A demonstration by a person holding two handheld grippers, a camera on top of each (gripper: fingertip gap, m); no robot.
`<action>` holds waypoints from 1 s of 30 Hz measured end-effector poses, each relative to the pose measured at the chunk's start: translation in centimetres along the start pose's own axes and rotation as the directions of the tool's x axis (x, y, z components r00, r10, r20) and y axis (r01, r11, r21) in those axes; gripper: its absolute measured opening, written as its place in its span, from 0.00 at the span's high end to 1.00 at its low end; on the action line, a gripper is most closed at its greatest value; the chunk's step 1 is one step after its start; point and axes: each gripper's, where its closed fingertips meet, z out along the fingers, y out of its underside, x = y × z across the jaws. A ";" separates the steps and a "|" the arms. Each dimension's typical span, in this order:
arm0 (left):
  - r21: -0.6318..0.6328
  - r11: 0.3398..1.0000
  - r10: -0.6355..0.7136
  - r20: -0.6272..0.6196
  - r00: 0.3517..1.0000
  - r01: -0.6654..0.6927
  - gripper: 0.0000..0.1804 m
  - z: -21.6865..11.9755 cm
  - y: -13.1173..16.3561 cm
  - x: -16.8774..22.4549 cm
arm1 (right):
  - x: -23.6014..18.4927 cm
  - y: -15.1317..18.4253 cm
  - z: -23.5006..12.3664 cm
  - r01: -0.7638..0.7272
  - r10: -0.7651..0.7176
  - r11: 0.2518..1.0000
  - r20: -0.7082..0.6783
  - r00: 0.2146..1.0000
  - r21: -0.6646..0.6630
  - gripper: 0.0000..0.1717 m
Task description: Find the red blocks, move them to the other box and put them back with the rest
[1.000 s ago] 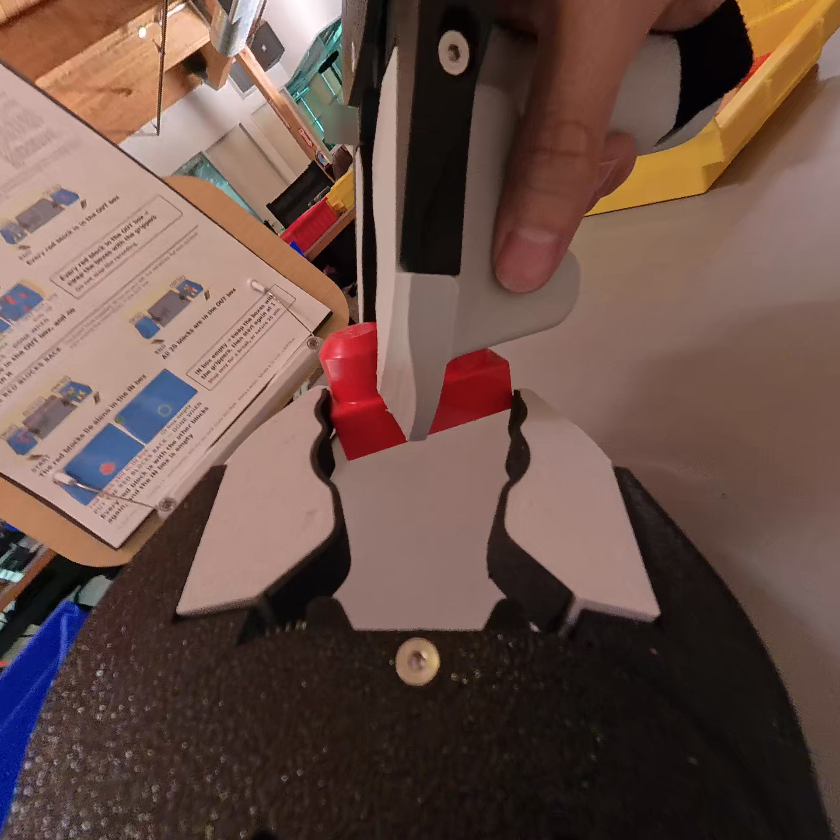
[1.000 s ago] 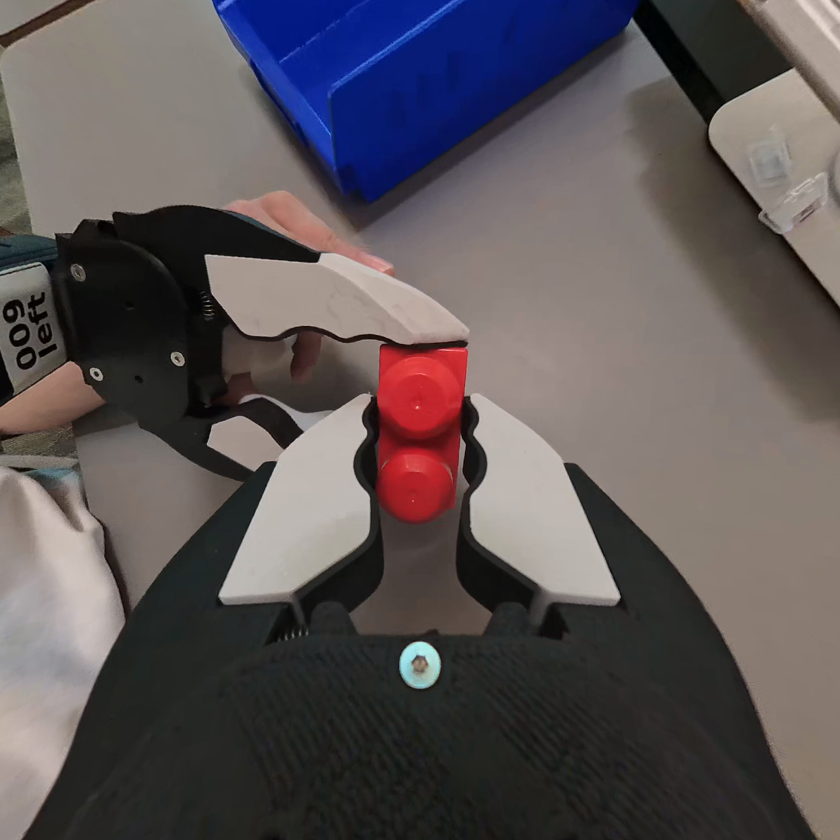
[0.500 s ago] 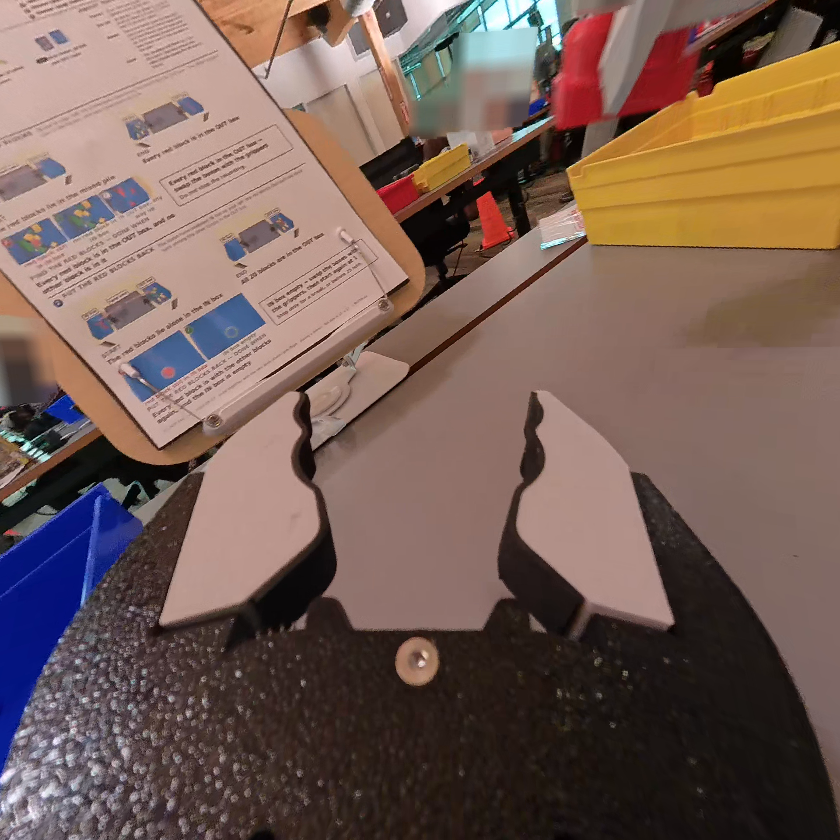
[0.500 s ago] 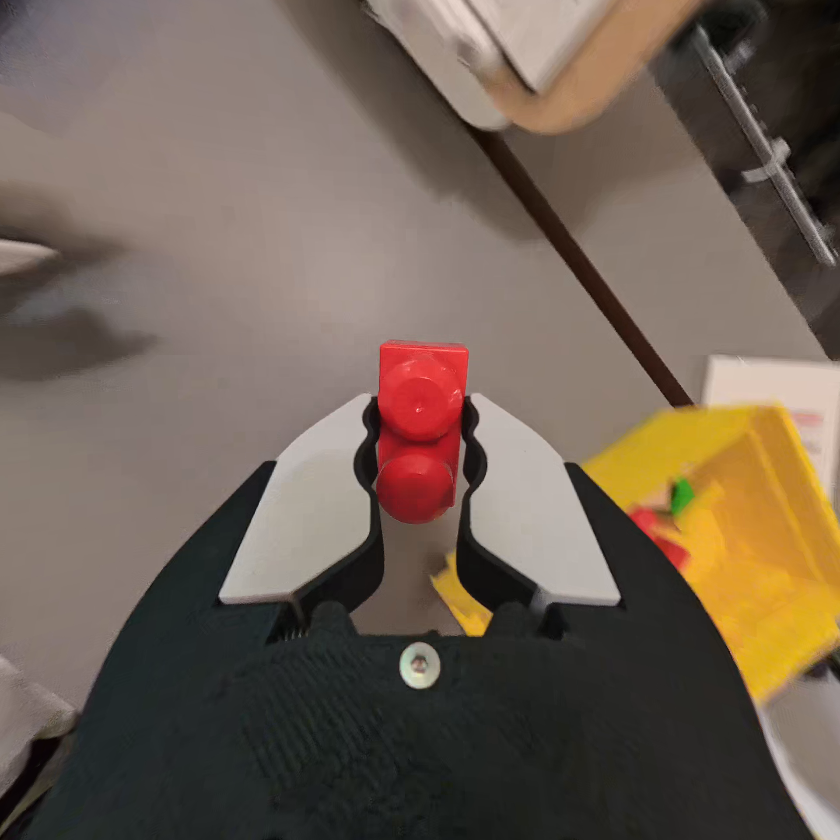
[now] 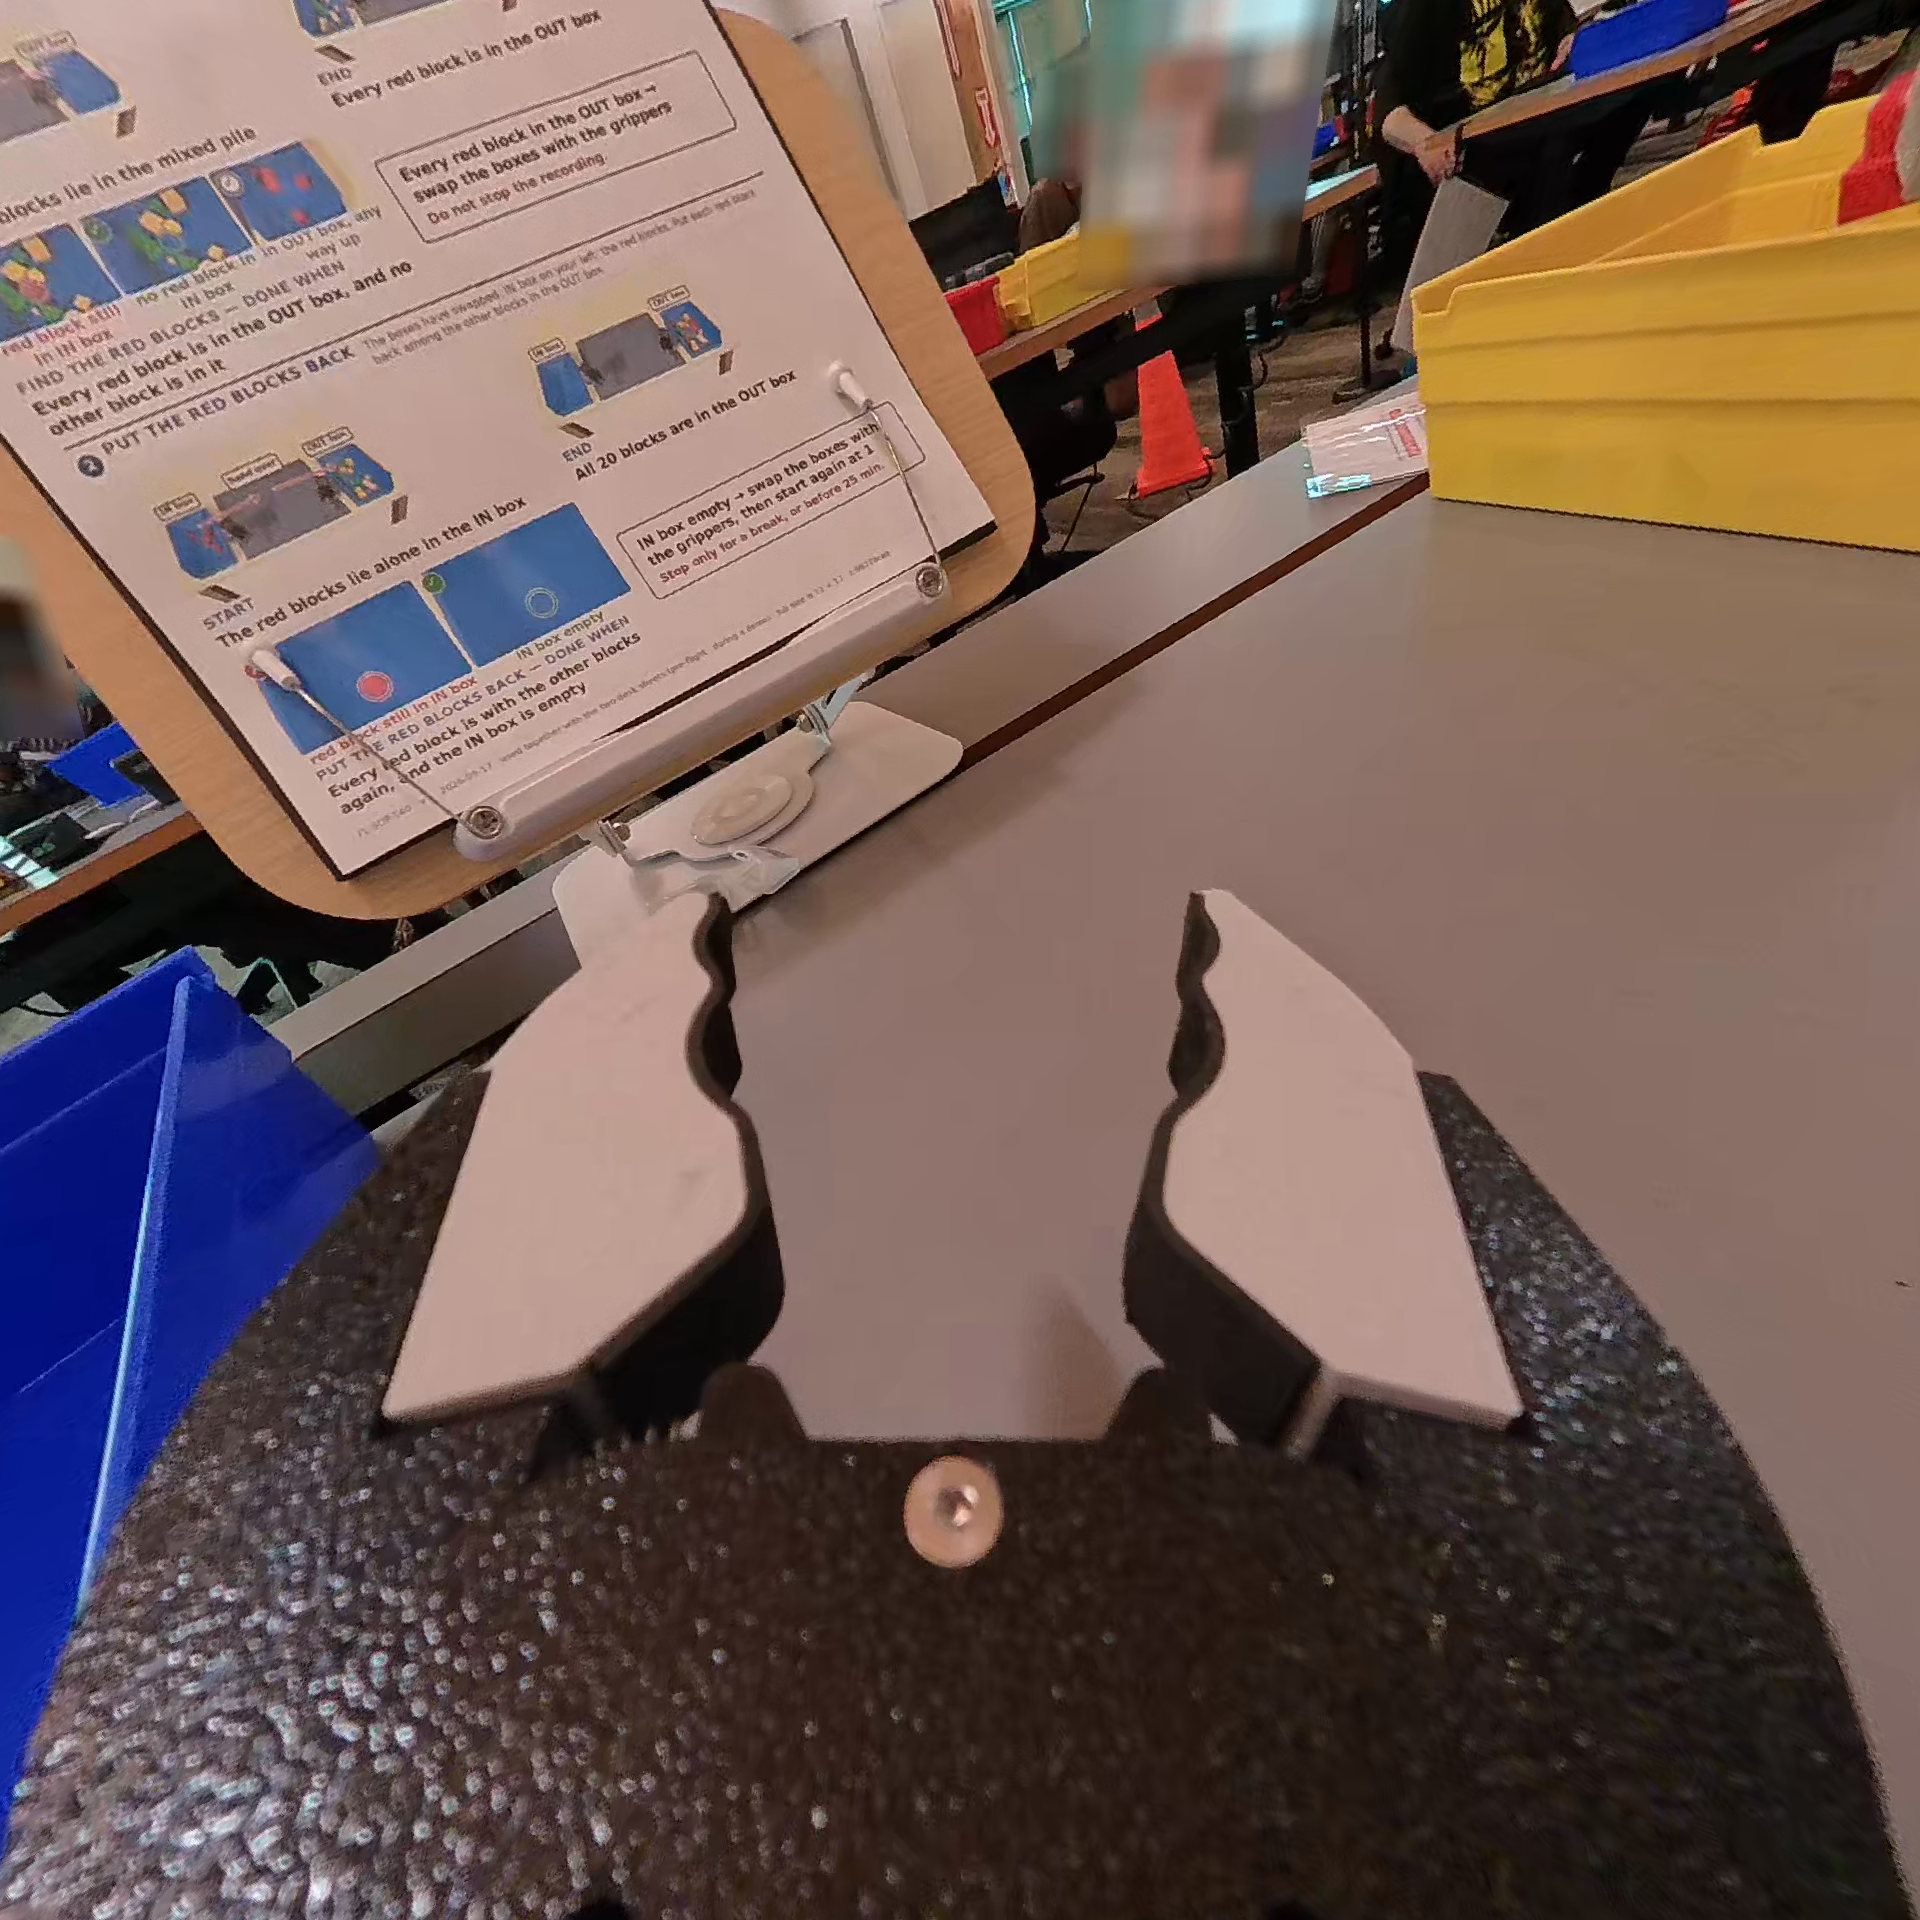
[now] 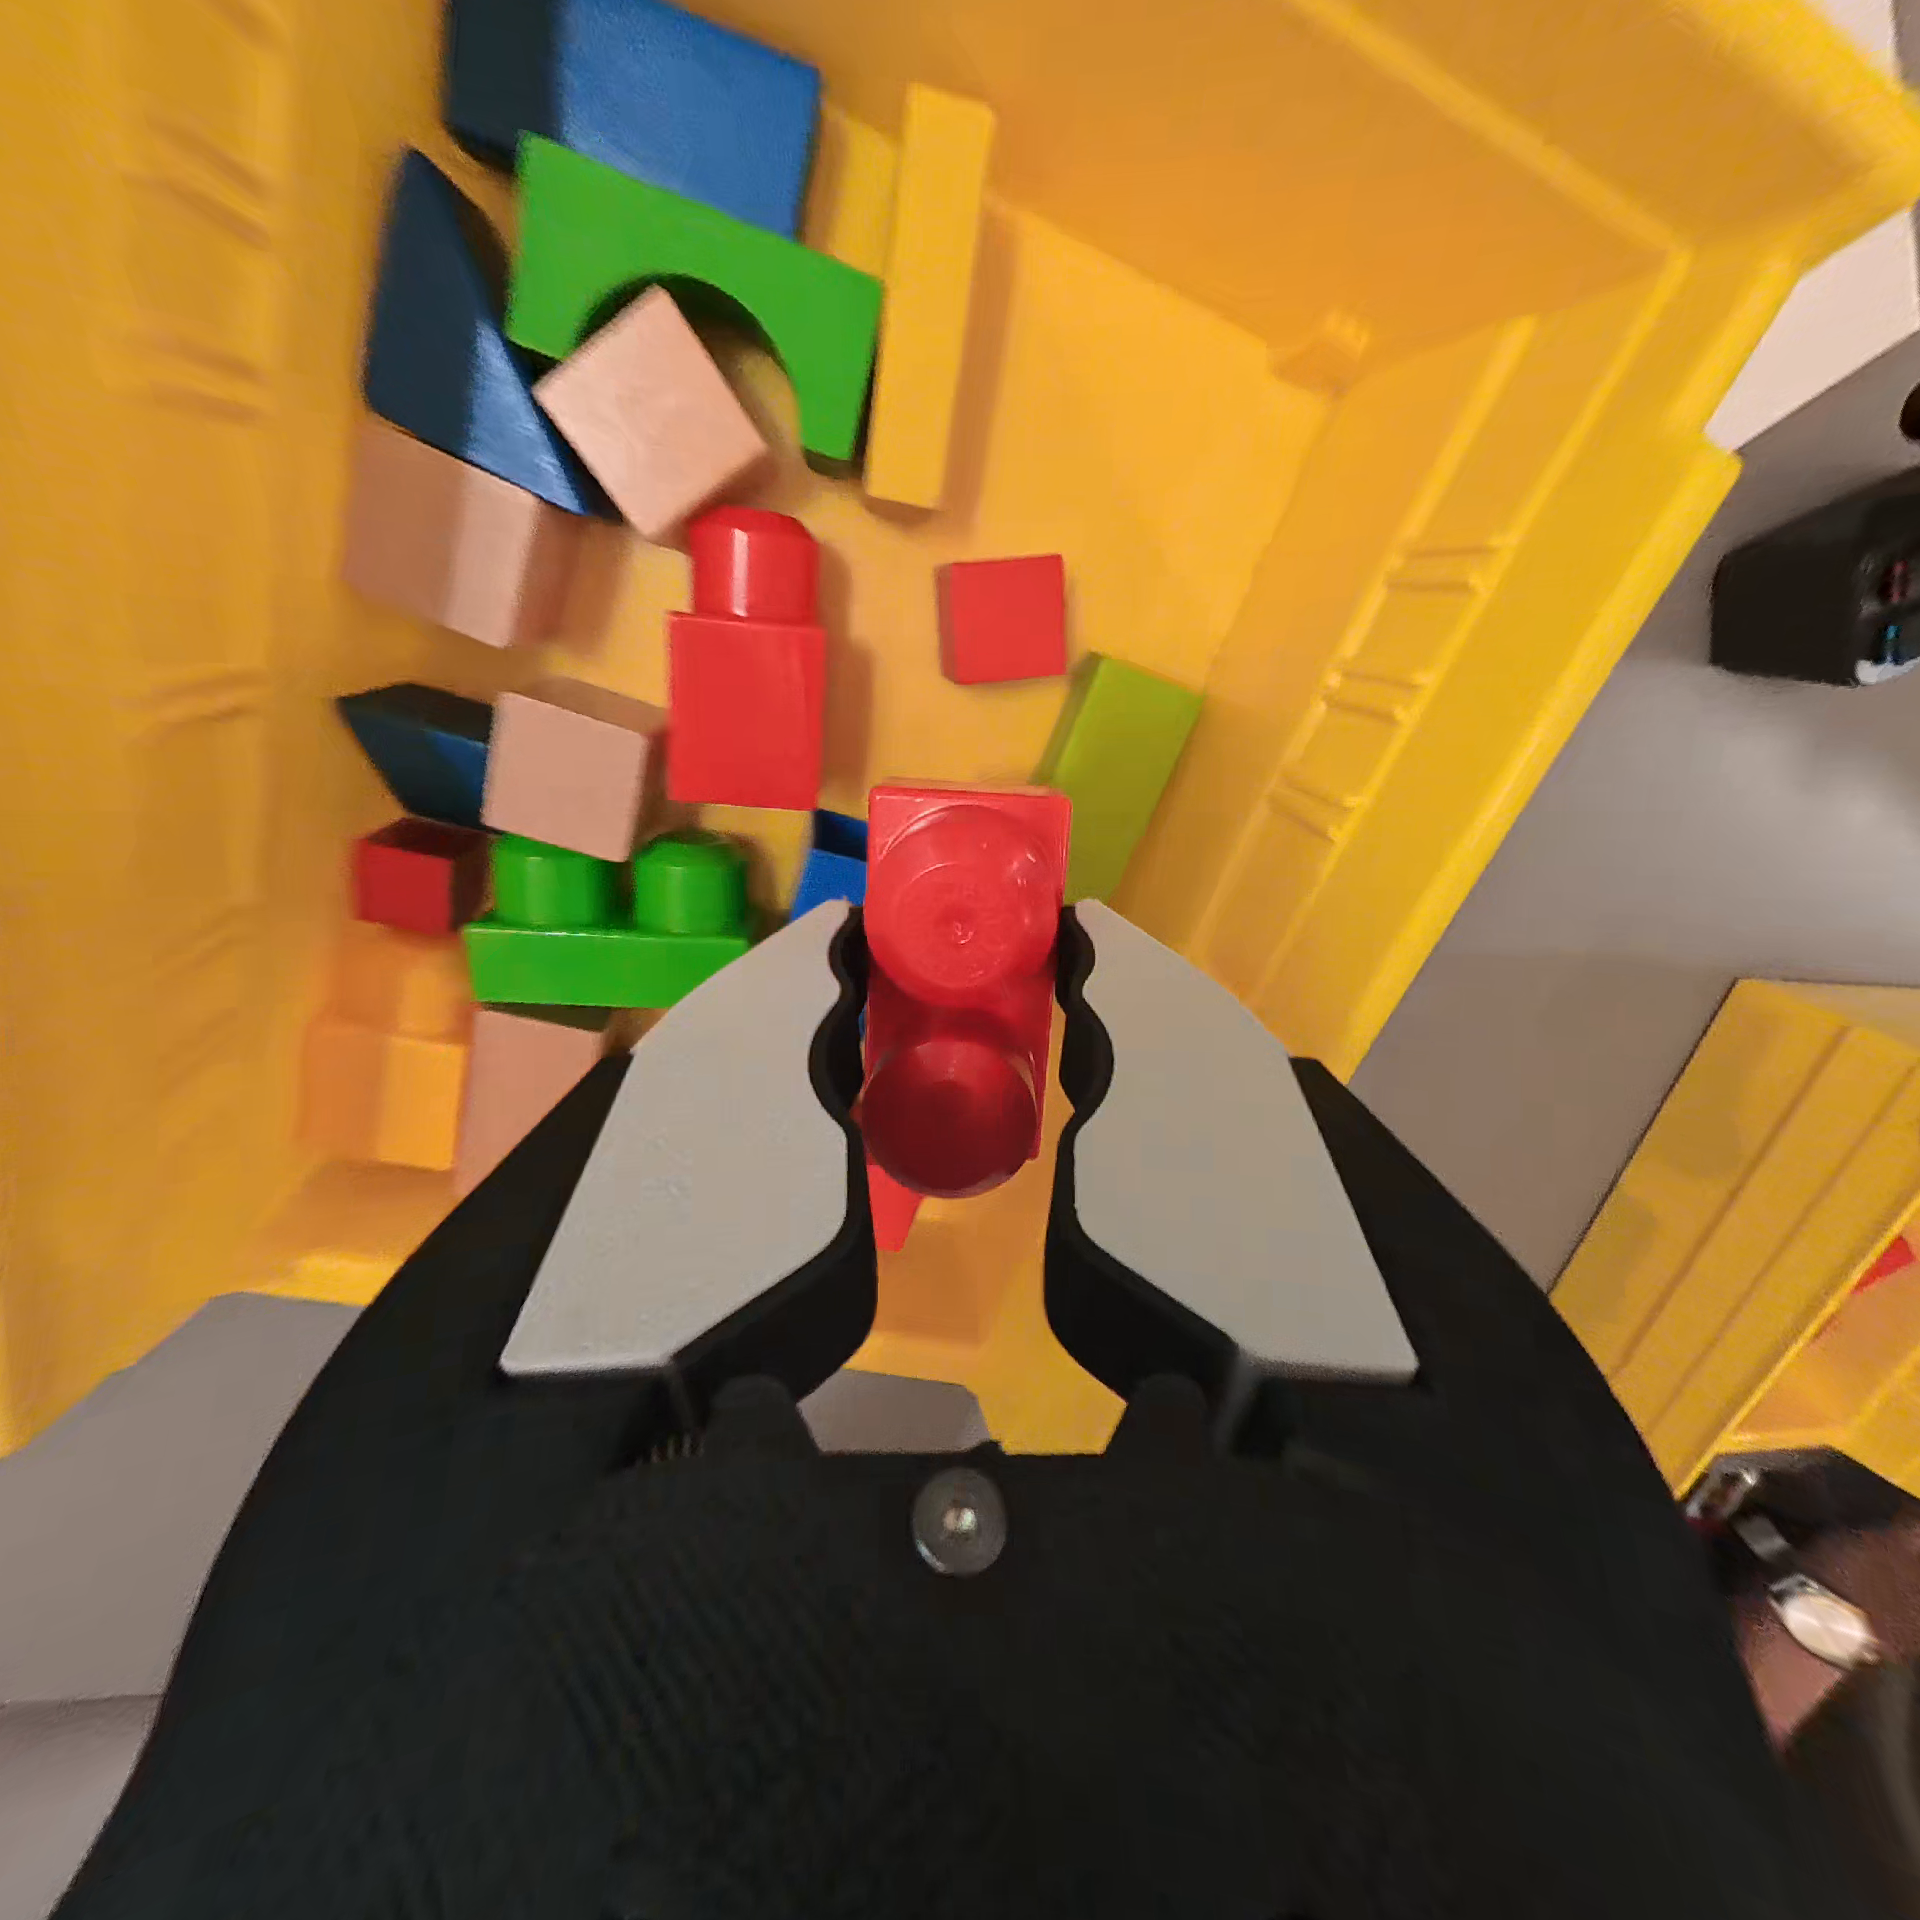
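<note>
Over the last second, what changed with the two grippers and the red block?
Handover finished: the left gripper, whose fingers bracketed the studded red block a second ago, has pulled away and hangs open and empty over the grey table. The right gripper carried the block from the bare table to above the yellow box of mixed blocks. Unchanged: the right pads stay pressed on the block's sides, same orientation.

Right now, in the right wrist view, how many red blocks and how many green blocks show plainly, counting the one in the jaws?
Red blocks: 4 (studded brick in the jaws, one-stud brick, square block, small cube)
Green blocks: 3 (arch, two-stud brick, lime bar)
Total: 7
</note>
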 end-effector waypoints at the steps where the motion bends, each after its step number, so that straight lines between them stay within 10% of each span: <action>1: -0.004 1.000 -0.005 -0.003 1.000 0.005 0.55 0.1 0.2 0.0 | 0.4 0.4 0.6 -0.002 0.002 1.000 -0.008 1.000 -0.026 0.80; 8: -0.034 0.999 -0.017 -0.037 0.999 0.016 0.55 0.5 1.1 0.7 | 1.1 1.0 1.4 0.006 -0.007 0.999 -0.013 1.000 -0.049 0.75; 15: -0.070 0.997 -0.023 -0.097 0.995 0.016 0.53 0.9 1.8 2.3 | 0.1 0.7 -5.0 0.000 -0.023 0.948 0.069 0.997 0.317 0.62; 24: -0.130 0.982 -0.167 -0.232 0.958 0.139 0.54 1.6 1.6 5.6 | -5.8 12.6 -11.6 -0.147 0.009 0.562 0.173 0.985 0.814 0.65; 30: -0.201 0.960 -0.267 -0.440 0.857 0.196 0.54 3.6 -4.4 12.2 | -8.4 17.3 -13.6 -0.226 0.082 0.282 0.211 0.974 0.932 0.66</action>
